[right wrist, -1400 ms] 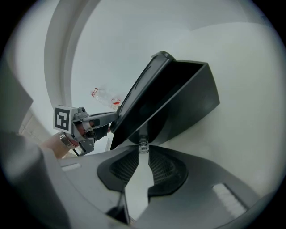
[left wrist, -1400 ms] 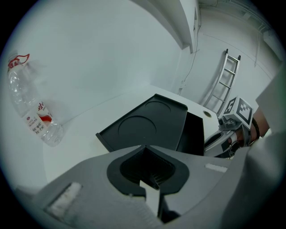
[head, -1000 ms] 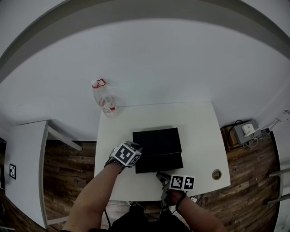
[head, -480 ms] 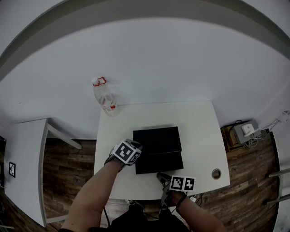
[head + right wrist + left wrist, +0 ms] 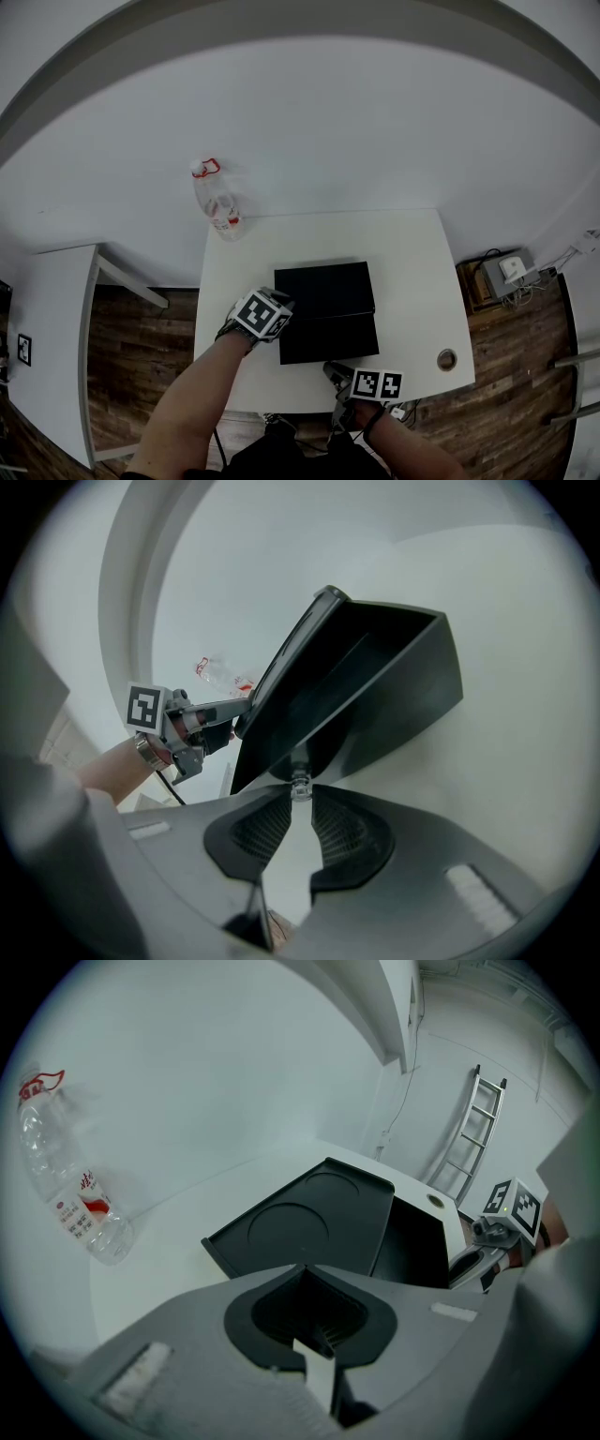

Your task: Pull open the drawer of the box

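Mid-pull: on the white rectangular table (image 5: 412, 272), one flat matte-black box (image 5: 323, 289) shows its single drawer (image 5: 328, 337) partly out toward 6 o'clock. Of two grippers, the right gripper (image 5: 334, 368) pinches the small clear knob (image 5: 300, 786). The left gripper (image 5: 305, 1269), closed and empty, stands at the box's 8 o'clock corner. The next move likely calls for a straight draw toward 6 o'clock. One clear plastic bottle (image 5: 217, 208) stands at 11 o'clock.

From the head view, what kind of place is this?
Probably a lab or test room: a bare white table, a printed square marker on the side table, and a ladder.
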A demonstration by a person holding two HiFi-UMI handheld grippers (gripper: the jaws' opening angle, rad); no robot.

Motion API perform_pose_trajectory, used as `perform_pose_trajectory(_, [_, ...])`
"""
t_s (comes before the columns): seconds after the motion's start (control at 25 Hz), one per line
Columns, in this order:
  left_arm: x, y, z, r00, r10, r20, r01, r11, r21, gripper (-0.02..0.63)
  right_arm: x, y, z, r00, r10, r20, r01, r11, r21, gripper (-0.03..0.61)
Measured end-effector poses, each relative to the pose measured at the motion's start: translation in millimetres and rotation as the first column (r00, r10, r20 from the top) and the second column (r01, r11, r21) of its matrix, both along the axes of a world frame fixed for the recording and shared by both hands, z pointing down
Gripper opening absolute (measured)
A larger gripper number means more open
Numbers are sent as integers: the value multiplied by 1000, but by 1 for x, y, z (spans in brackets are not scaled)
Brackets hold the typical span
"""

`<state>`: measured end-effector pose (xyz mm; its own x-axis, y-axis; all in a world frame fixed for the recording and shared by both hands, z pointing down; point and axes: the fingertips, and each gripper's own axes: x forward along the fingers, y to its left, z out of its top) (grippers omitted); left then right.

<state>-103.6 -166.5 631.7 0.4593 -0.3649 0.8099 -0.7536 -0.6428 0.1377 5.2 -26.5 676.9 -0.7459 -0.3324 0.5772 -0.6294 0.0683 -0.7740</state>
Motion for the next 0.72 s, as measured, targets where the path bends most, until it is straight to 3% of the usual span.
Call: perform_pose_trajectory(0.72, [1,0,0,1000,-3,-2,3,1000,4,5,6,16,2,1000,25,7,-24,1000,-17,69])
